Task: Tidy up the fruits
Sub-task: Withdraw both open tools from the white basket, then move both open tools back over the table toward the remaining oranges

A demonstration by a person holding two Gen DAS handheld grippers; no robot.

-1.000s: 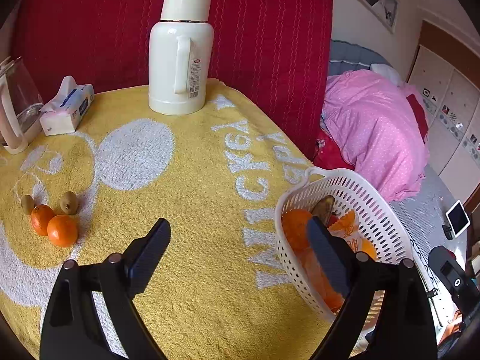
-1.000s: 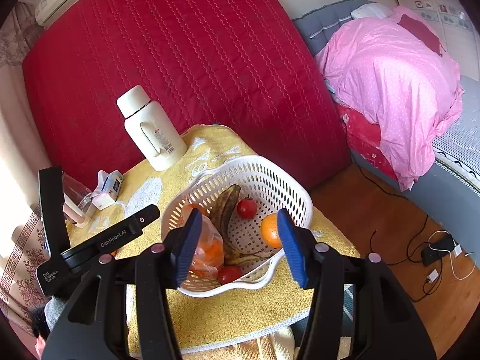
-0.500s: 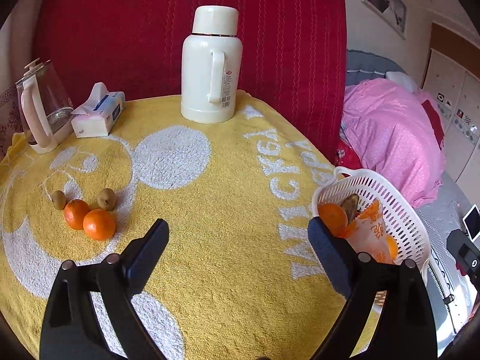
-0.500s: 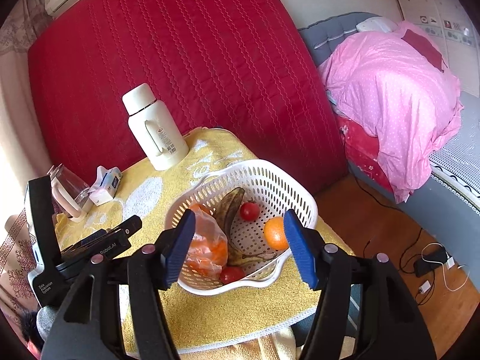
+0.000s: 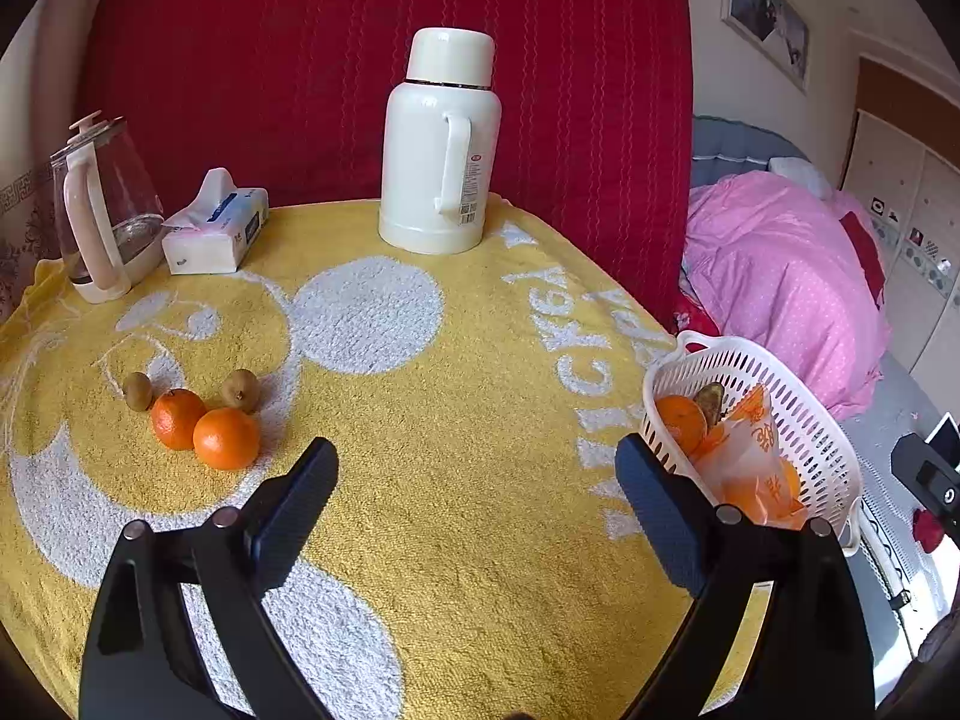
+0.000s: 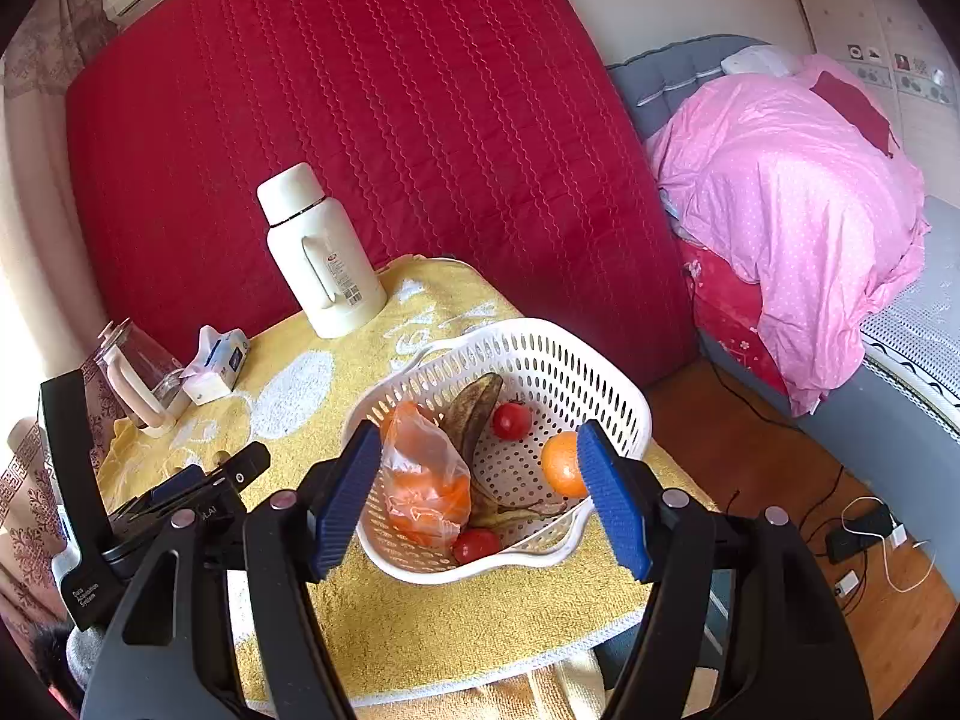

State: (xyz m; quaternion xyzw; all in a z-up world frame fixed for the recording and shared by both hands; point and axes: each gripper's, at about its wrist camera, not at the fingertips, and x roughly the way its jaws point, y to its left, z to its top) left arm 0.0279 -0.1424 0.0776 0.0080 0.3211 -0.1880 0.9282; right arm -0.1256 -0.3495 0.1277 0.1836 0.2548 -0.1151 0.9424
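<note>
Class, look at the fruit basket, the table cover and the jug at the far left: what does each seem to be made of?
Basket: likely moulded white plastic, smooth and slightly glossy, with rows of punched slots. Table cover: looks like terry cloth, matte, with a looped fuzzy pile. Jug: clear body, glass or clear plastic, with an opaque cream handle.

Light: bright daylight, strongest at left edge of right wrist view, washed out there.
Shadows: soft, short.
Focus: sharp throughout.
Edges: fisheye bending, black vignette corners.
</note>
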